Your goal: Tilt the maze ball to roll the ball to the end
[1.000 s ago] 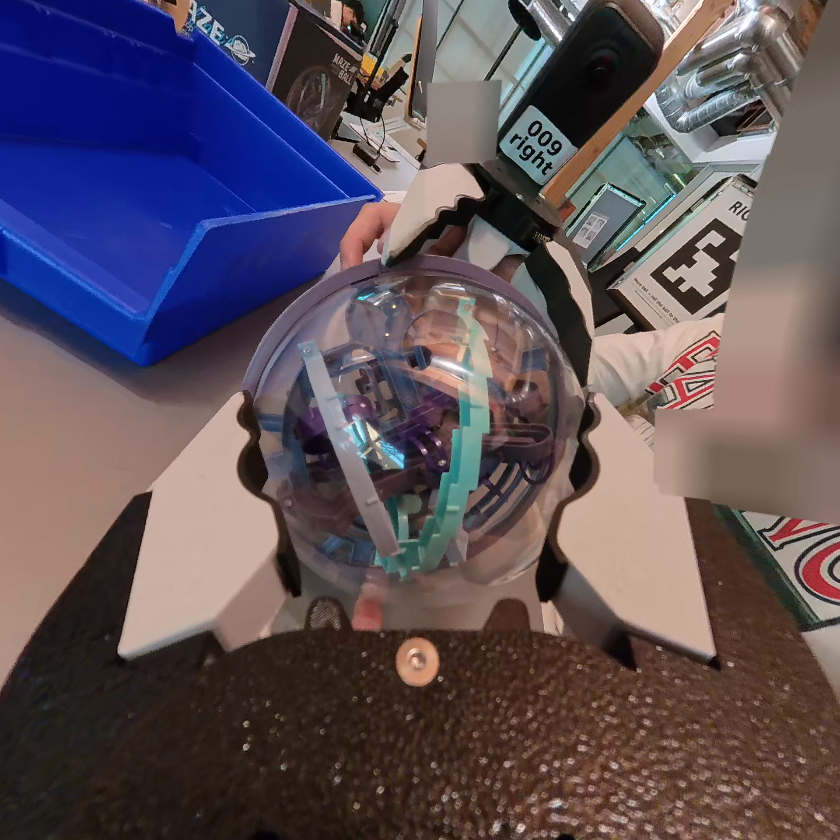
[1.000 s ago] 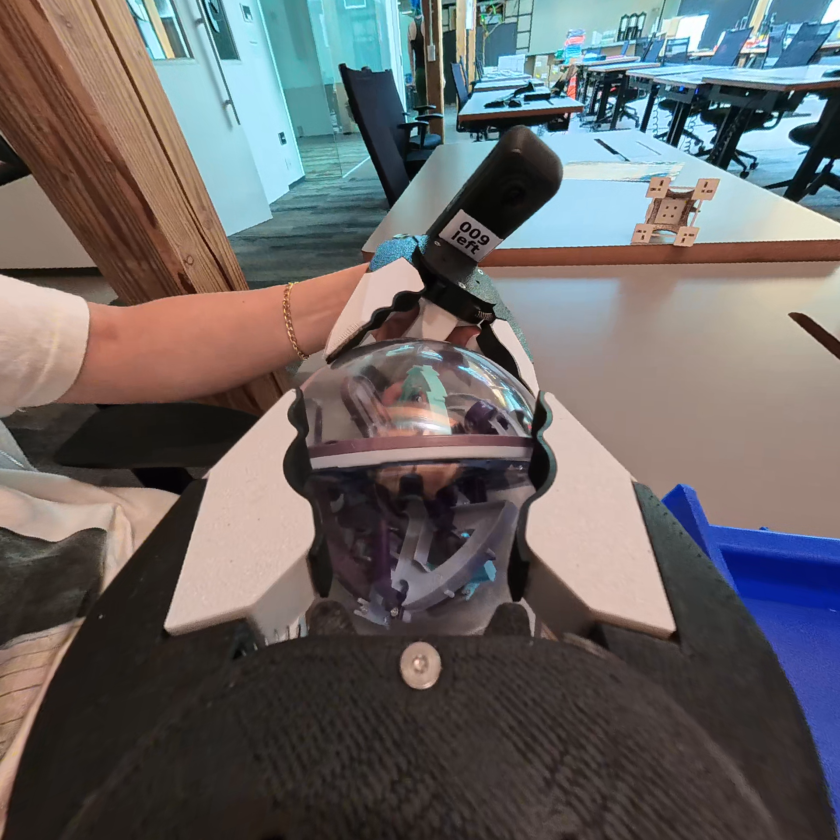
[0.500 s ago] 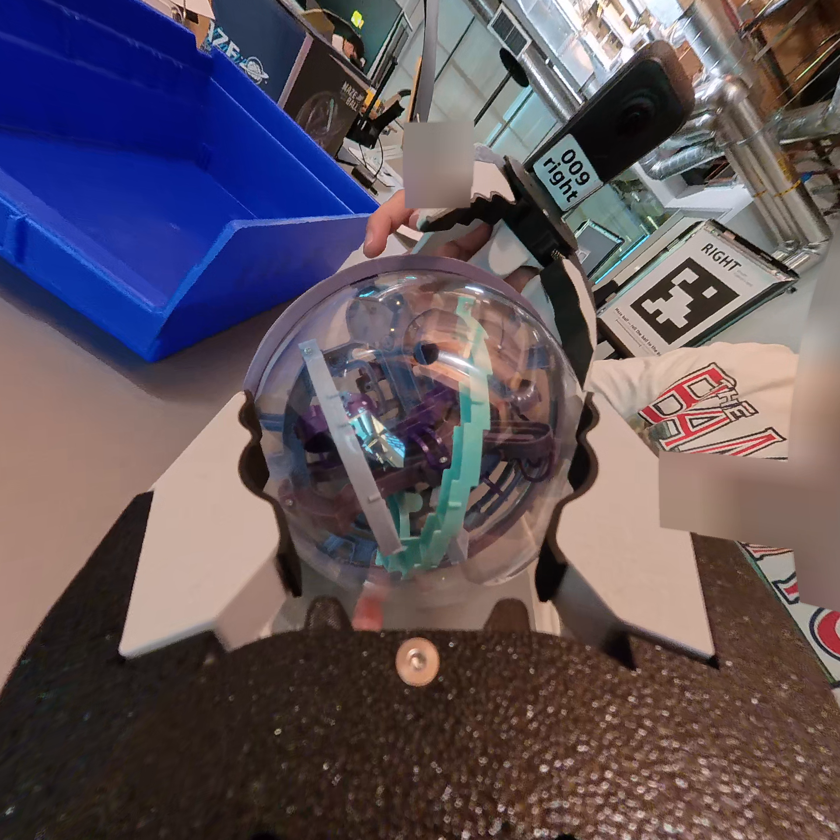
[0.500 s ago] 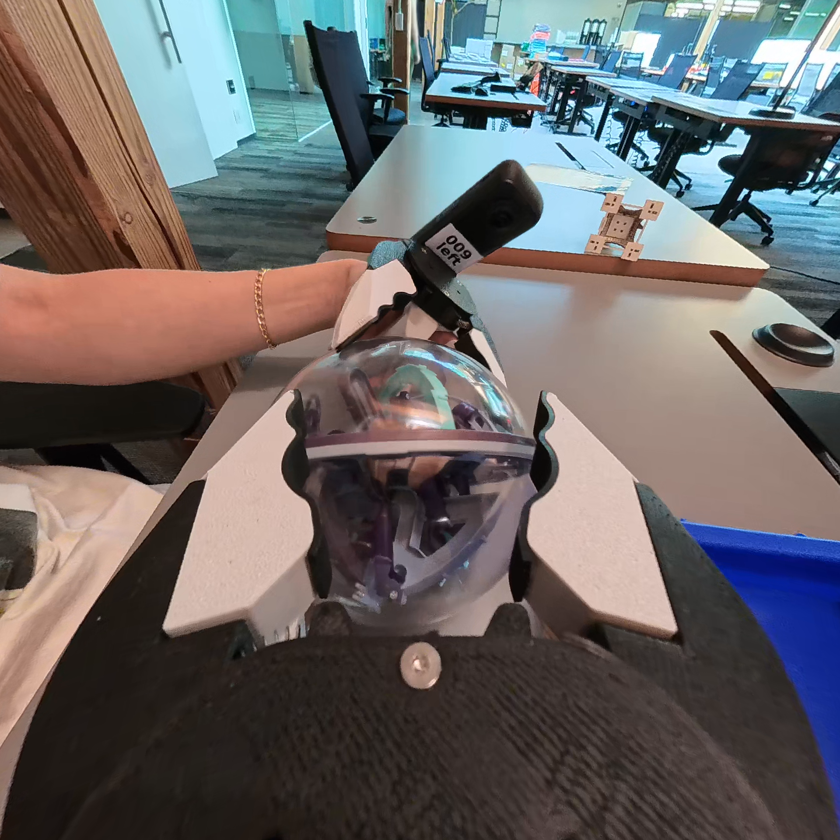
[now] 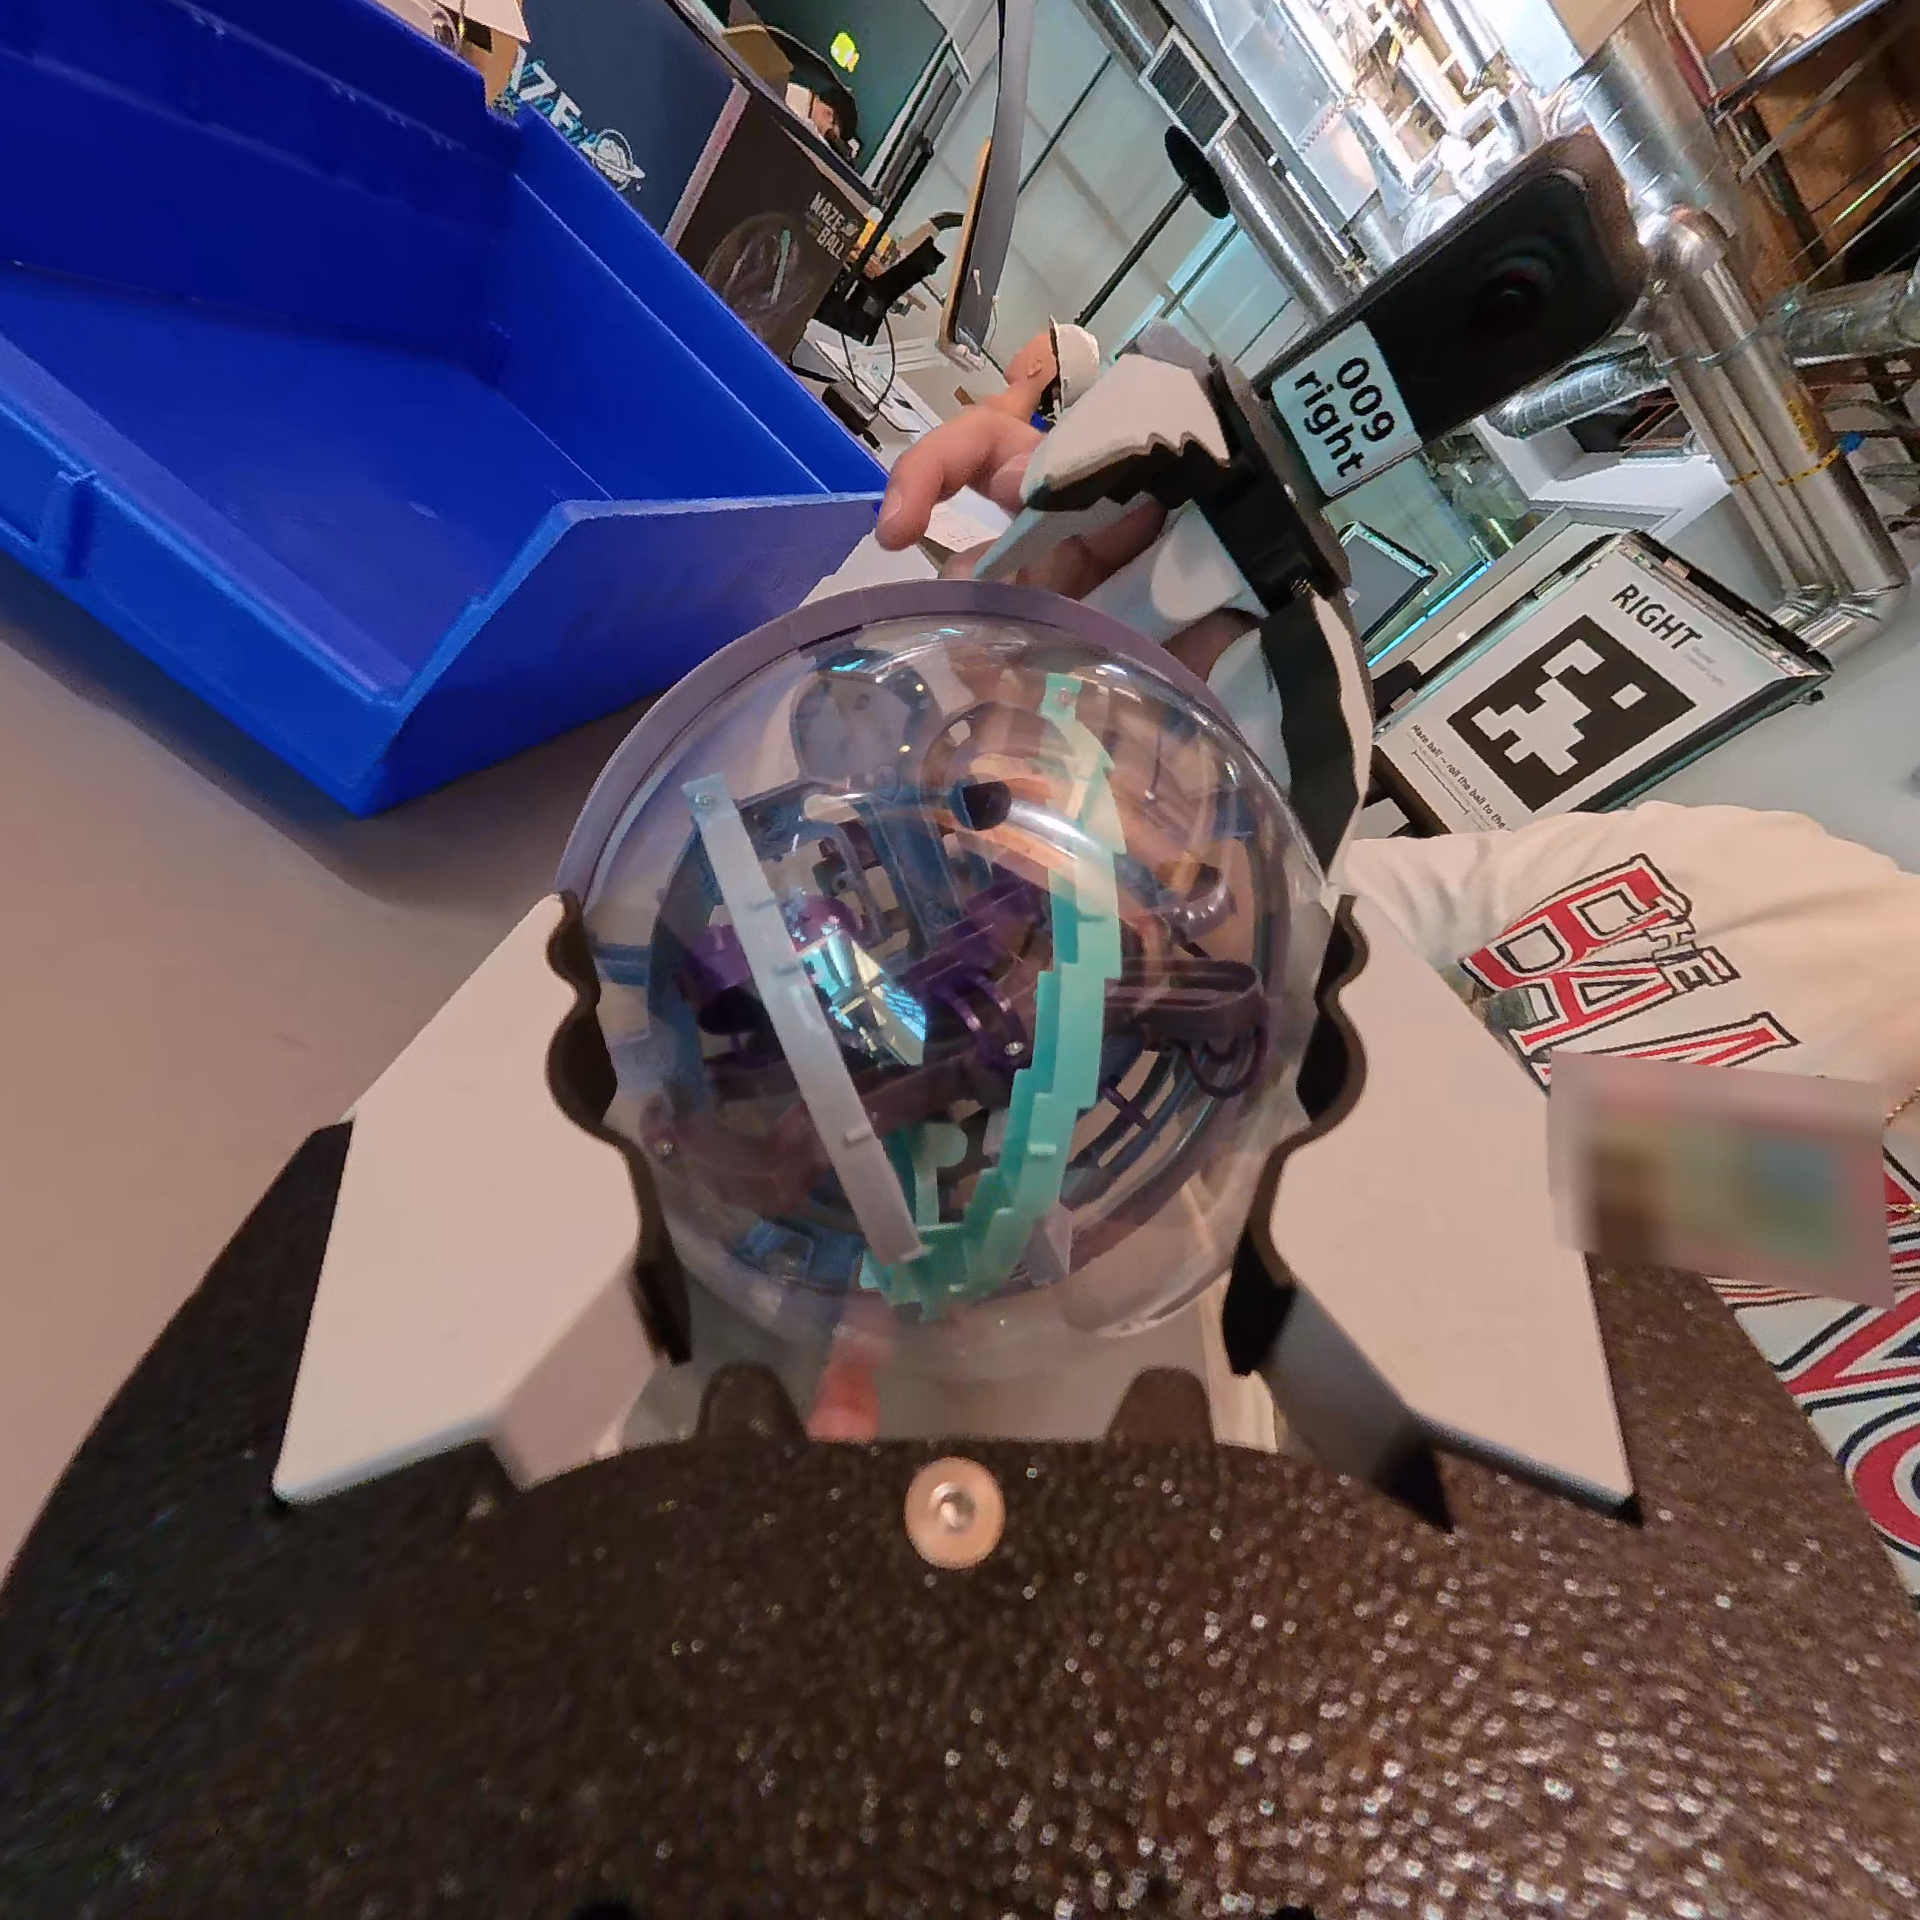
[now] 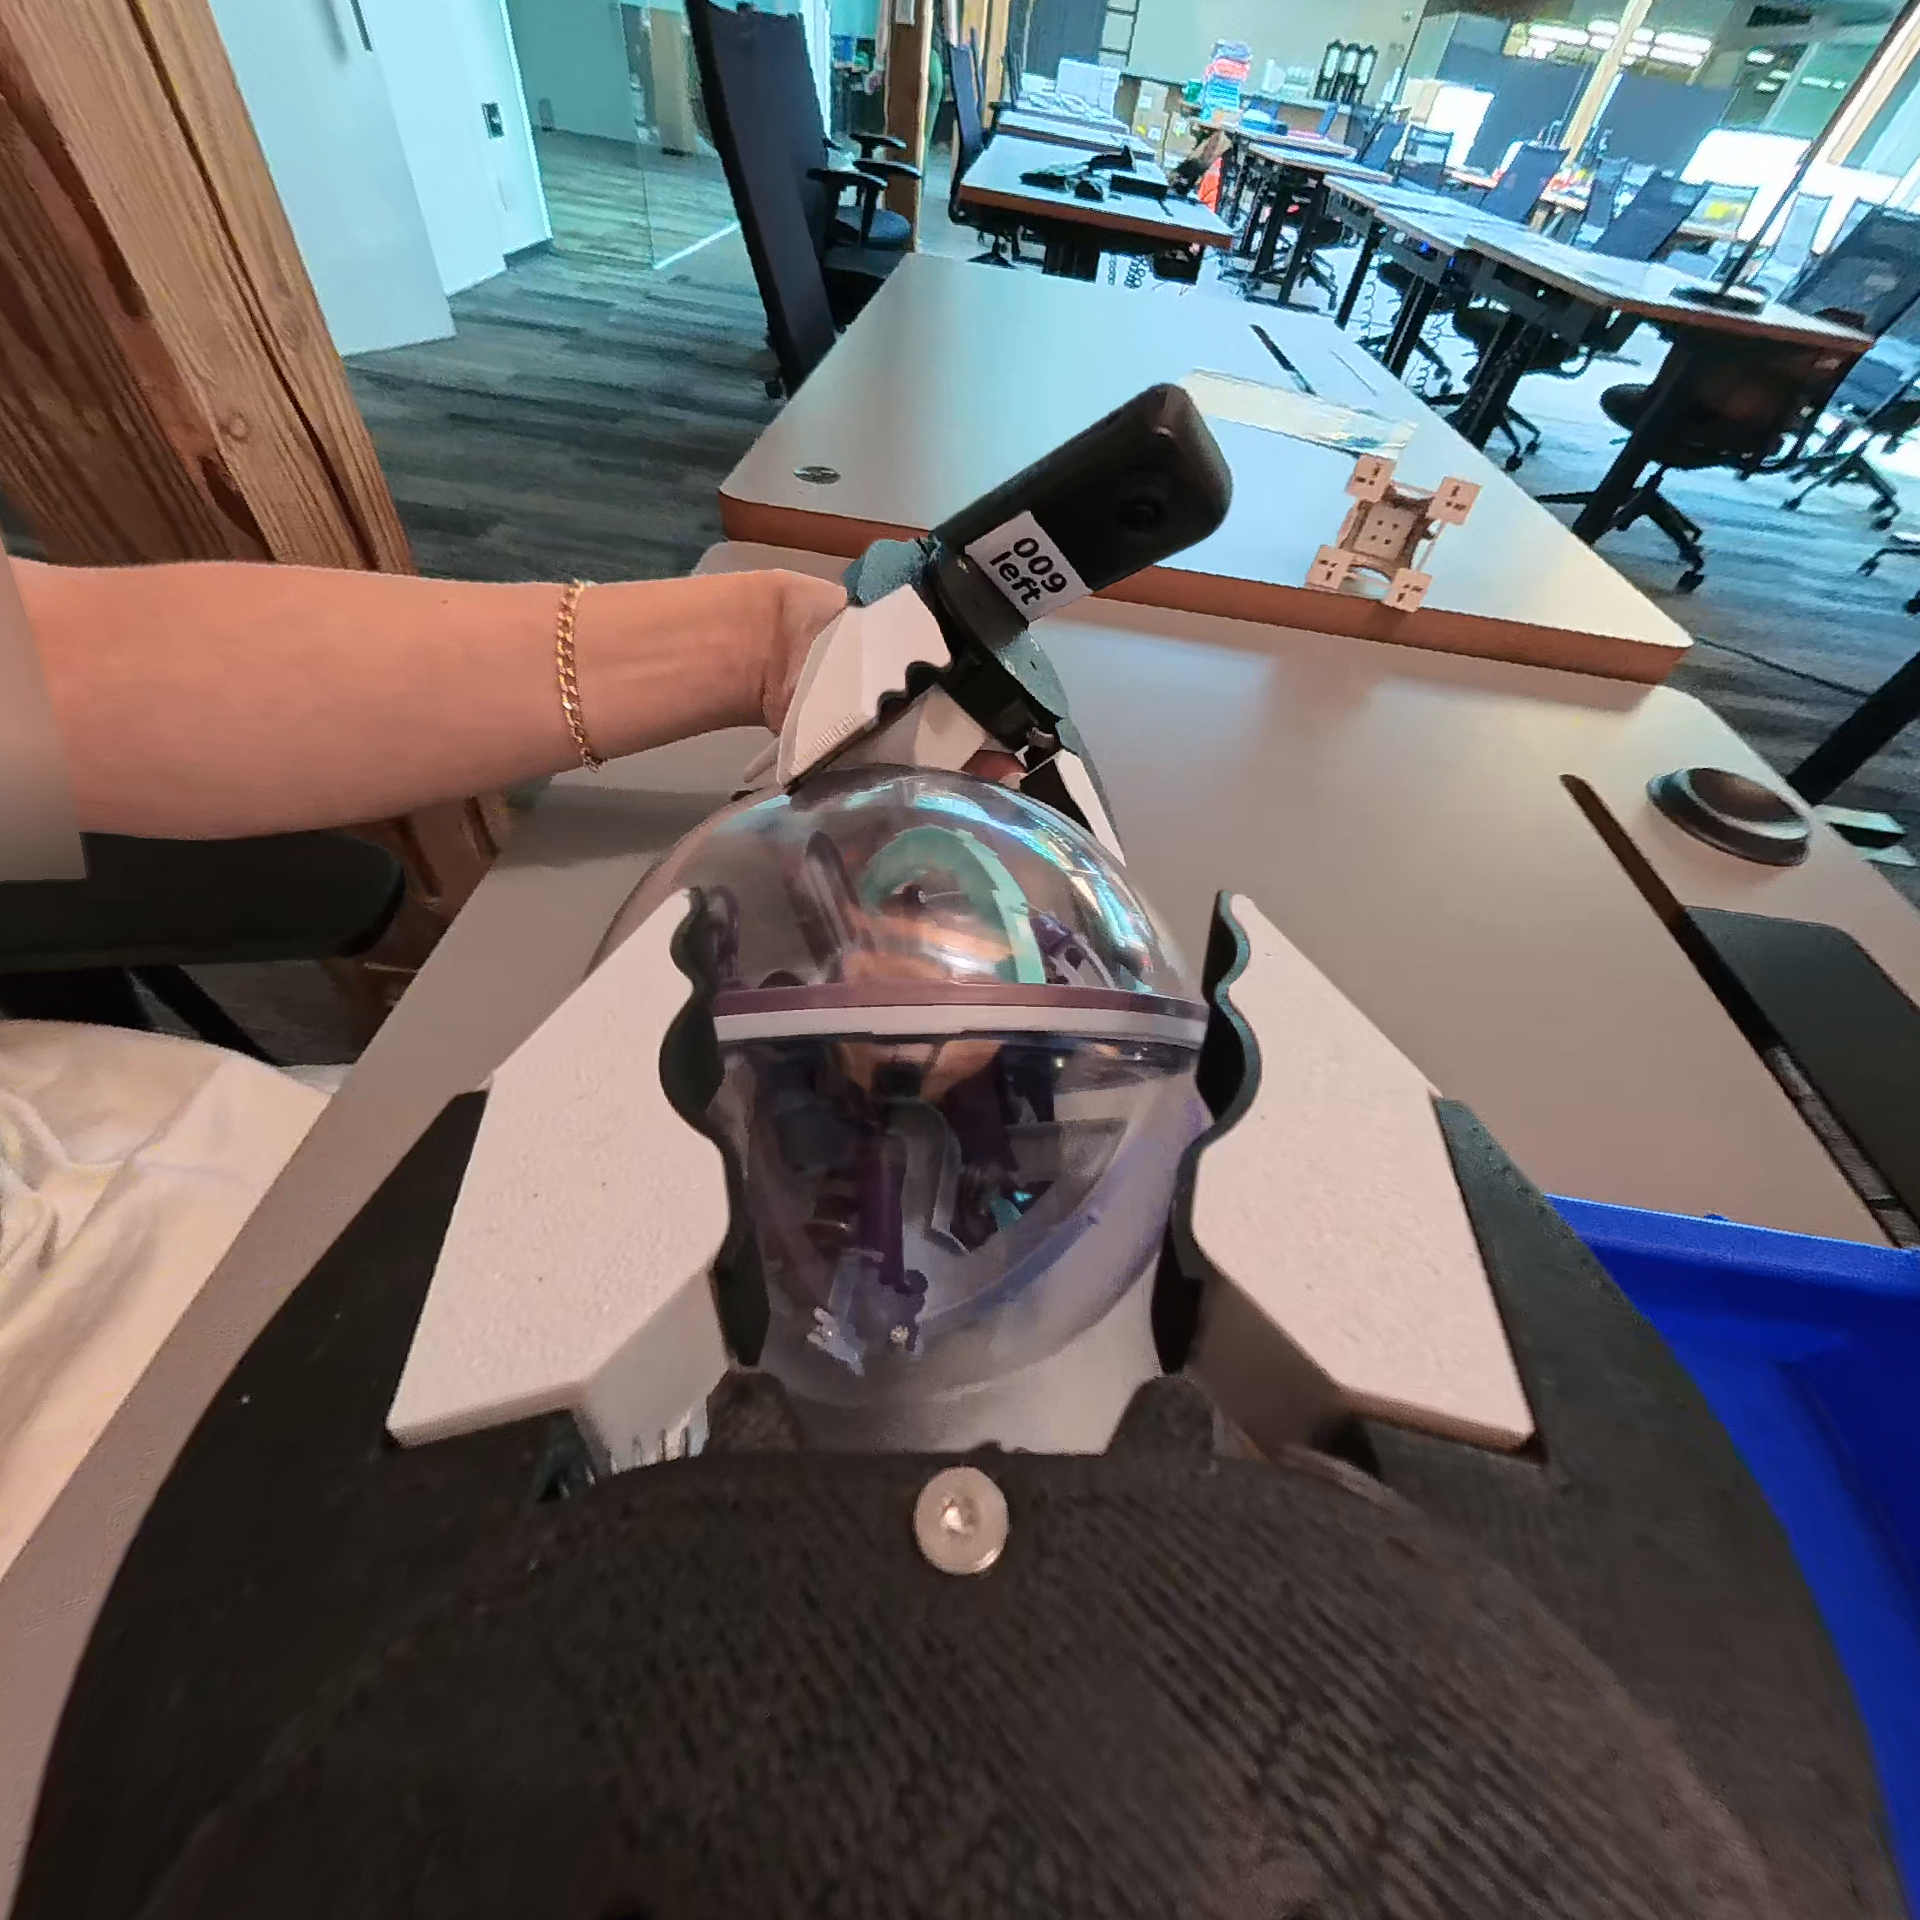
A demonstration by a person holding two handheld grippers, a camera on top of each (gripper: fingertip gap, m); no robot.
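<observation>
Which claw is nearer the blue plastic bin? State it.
Right. The right claw sits beside the blue plastic bin; the left claw grips the clear maze ball from the opposite side.

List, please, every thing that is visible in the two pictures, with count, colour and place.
maze ball: one, clear with purple band, between both grippers
bin: one, blue, on the grey table beside the ball
table: one, grey, under the ball
box: one, dark, behind the bin
marker board: one, black and white, behind the right gripper
office chair: one near, black, past the table
bracelet: one, gold, on left wrist
left gripper: one, white fingers, shut on ball
right gripper: one, white fingers, shut on ball
</observation>
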